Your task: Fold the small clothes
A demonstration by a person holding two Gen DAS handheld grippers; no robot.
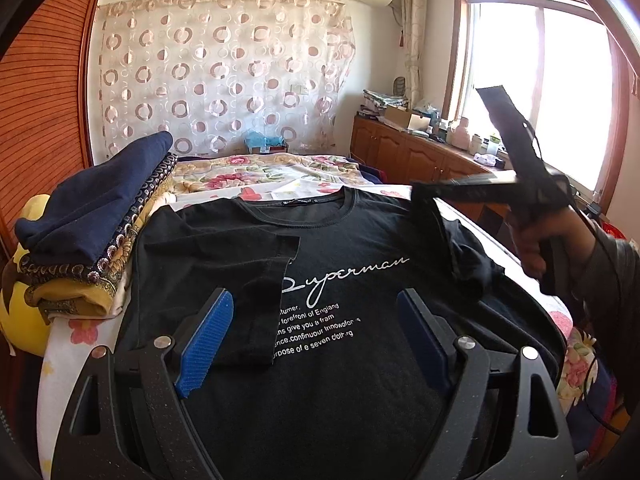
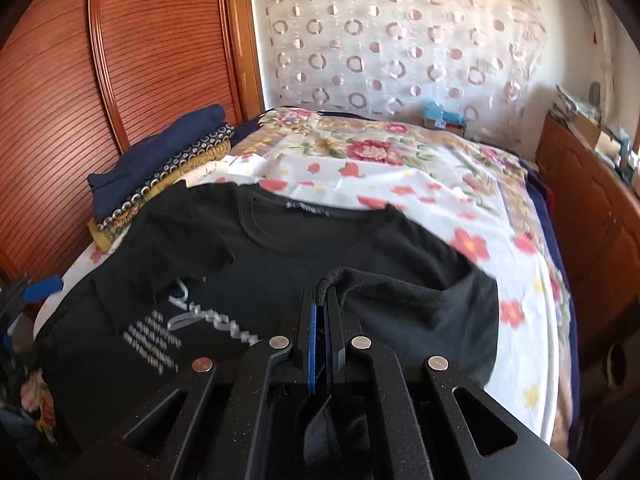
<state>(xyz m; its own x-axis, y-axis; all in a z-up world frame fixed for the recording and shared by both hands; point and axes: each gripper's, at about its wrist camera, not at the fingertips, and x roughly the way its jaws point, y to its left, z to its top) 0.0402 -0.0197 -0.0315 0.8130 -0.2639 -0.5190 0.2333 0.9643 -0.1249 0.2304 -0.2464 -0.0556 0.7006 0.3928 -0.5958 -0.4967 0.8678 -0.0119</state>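
Observation:
A black T-shirt with white "Superman" lettering lies face up on the bed, collar away from me. Its left sleeve is folded inward over the chest. My right gripper is shut on the bunched right sleeve and holds that edge raised off the bed; a person's hand grips its handle. Low over the shirt's printed lines, my left gripper is open, its blue pads wide apart with nothing between them.
A stack of folded clothes, navy on top, sits at the bed's left beside a slatted wooden wardrobe. Floral bedding stretches beyond the collar. A wooden cabinet with clutter runs along the right under the window.

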